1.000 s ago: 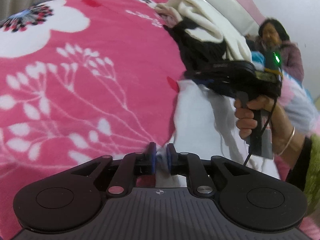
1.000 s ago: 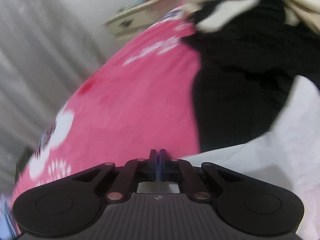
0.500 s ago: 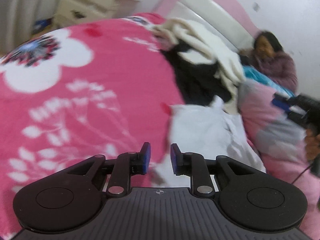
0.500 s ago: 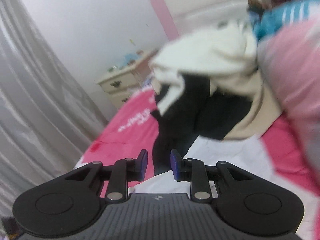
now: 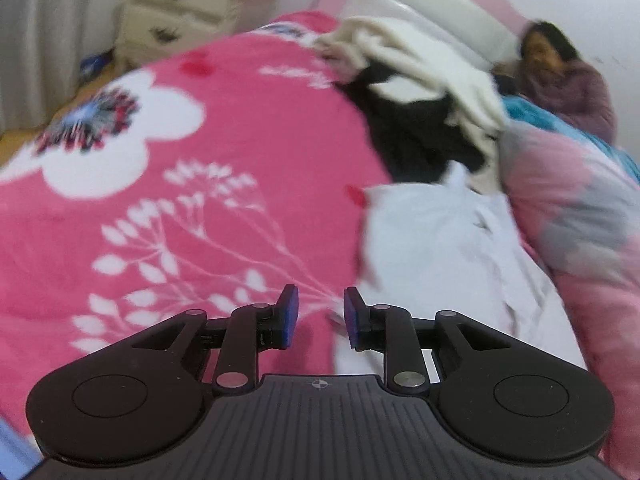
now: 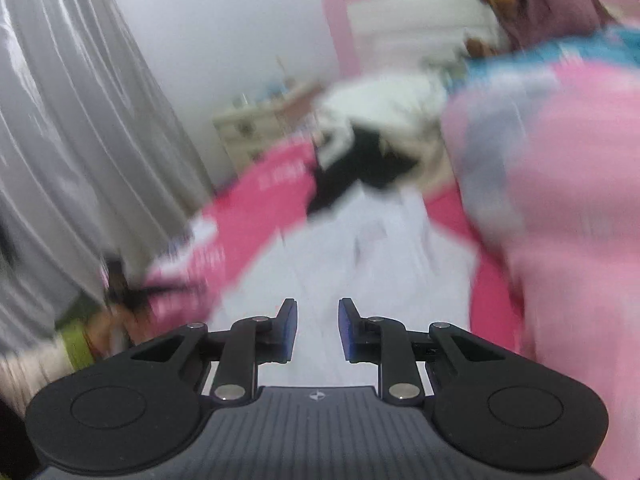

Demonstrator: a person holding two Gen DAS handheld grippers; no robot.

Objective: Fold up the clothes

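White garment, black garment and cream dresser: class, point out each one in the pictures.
white garment (image 5: 432,240), left wrist view, on its flat middle panel
black garment (image 5: 412,136), left wrist view, on its dark centre
cream dresser (image 5: 176,12), left wrist view, on its drawer fronts

Each gripper is black. The left gripper (image 5: 318,316) has two thin arms with blue pads (image 5: 291,312) at the tips, shiny round screws, and ridged grey casing. The right gripper (image 6: 318,326) looks the same.

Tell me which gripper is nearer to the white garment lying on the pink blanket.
Probably right: the right gripper hovers directly above the white garment; the left gripper hangs at its left edge.
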